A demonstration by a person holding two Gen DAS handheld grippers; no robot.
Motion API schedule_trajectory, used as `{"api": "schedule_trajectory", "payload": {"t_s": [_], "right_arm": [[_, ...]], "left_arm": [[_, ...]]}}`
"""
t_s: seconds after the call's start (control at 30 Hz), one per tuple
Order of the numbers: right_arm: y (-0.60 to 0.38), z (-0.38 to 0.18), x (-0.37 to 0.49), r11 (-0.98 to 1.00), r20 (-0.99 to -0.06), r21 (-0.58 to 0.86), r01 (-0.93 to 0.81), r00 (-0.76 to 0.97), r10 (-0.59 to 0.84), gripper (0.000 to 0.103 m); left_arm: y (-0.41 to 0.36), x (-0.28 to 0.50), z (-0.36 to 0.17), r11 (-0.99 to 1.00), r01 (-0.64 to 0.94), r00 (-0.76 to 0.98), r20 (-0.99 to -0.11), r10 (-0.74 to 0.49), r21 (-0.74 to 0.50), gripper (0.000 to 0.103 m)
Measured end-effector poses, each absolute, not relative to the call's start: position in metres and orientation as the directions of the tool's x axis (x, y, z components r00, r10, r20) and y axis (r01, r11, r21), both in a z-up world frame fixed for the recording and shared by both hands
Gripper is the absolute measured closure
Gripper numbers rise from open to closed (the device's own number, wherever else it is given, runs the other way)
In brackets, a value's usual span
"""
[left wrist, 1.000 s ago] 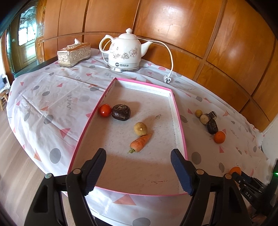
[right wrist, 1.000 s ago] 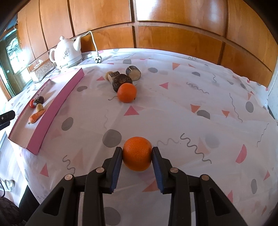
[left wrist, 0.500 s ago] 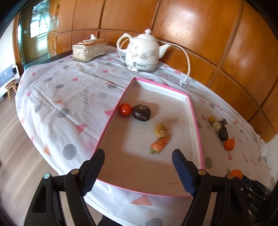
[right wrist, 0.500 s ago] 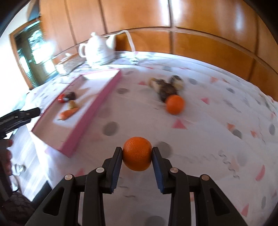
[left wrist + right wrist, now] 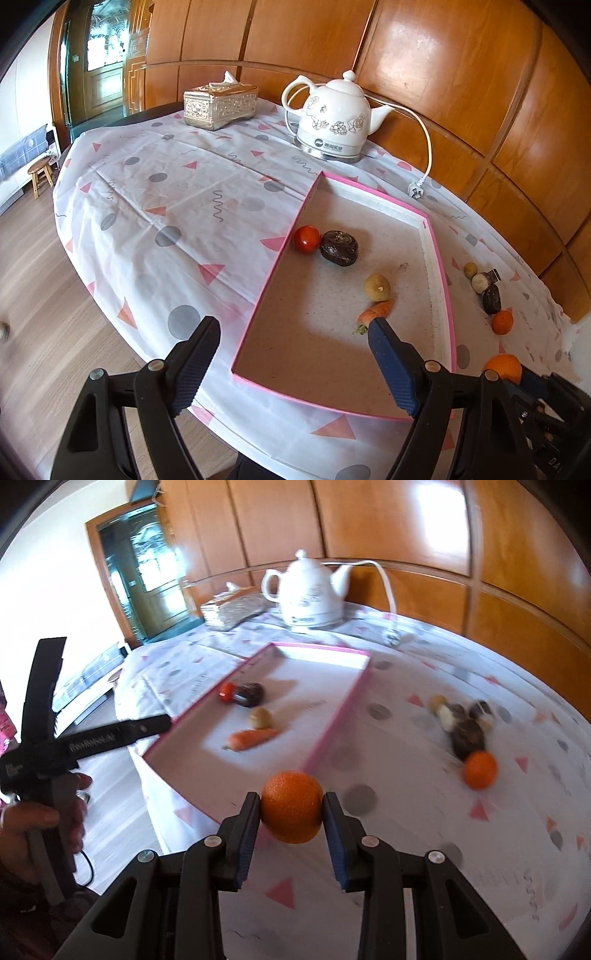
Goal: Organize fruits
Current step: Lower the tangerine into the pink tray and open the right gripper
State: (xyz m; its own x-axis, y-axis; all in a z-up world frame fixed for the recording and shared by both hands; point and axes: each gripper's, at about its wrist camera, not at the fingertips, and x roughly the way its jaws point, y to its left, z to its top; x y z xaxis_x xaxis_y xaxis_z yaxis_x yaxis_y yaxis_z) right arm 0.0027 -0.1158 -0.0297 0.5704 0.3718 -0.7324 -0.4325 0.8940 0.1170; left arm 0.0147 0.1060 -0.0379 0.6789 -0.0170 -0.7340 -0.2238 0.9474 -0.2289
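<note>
Our right gripper (image 5: 291,808) clamps the orange (image 5: 291,801); left gripper (image 5: 291,365) empty, jaws opening. Risks: orange clips the pink tray (image 5: 332,720) rim at 12 o'clock, or rolls into the carrot (image 5: 251,738).

The orange (image 5: 291,806) is bright orange. The tray (image 5: 439,273) has a pink rim. The tablecloth (image 5: 177,206) is white with pink triangles, grey dots and squiggles. The kettle (image 5: 334,118) is white with flowers.

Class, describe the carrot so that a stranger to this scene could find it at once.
Find the pink-rimmed tray in front of the white kettle. Of the four items inside, the carrot lies nearest the open end: the only long, tapered, orange one.
</note>
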Motion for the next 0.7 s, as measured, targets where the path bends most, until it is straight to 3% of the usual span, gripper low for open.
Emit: {"api": "schedule_trajectory", "payload": {"t_s": [0.7], "right_arm": [[-0.067, -0.037, 0.029, 0.879, -0.739, 0.062, -0.473, 0.571, 0.359, 0.068]], "left_arm": [[0.111, 0.016, -0.043, 0.945, -0.225, 0.675, -0.737, -0.025, -0.238, 0.020]]}}
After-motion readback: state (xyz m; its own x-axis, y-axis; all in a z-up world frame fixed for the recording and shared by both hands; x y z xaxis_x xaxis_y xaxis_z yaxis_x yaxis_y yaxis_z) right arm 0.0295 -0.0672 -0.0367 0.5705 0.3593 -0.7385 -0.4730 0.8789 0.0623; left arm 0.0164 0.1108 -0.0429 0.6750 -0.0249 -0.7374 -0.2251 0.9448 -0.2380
